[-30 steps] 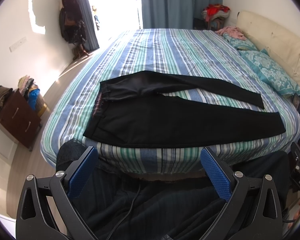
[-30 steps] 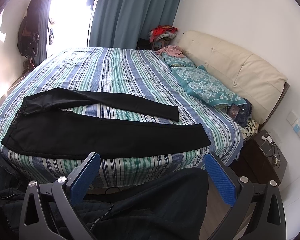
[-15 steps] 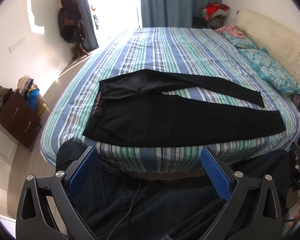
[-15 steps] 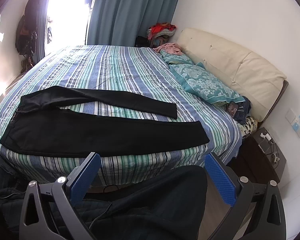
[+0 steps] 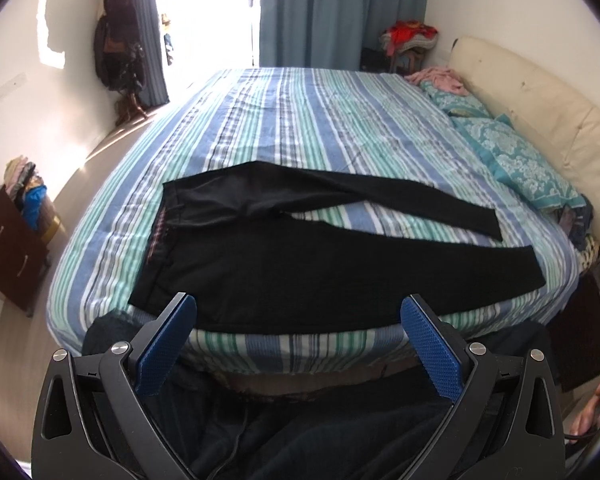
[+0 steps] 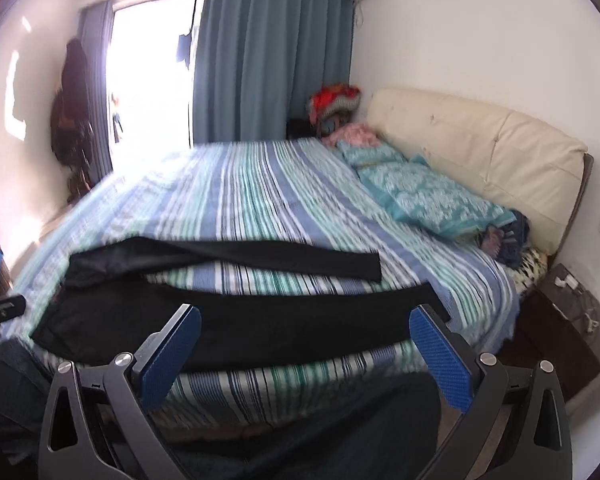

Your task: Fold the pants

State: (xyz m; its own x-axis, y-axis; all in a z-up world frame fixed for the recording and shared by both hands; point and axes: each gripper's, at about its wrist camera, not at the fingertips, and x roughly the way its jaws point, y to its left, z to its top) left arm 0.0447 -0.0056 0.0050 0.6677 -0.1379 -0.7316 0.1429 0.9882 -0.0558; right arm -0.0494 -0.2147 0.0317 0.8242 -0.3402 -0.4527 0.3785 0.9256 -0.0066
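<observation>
Black pants [image 5: 300,264] lie flat on the striped bed [image 5: 320,128] near its front edge, legs spread toward the pillows. Left gripper [image 5: 298,338] and right gripper [image 6: 305,350] hover short of them, jaws apart, empty.

Both wrist views are looking from off the near edge of the bed [image 5: 300,120], facing across it toward the curtains [image 5: 340,12]. The left view is sitting higher, tilting downward; the right view is sitting lower and further right, taking in the headboard [image 6: 480,152]. Both are sharing the pants [image 5: 300,272] and pillows [image 6: 432,200].
</observation>
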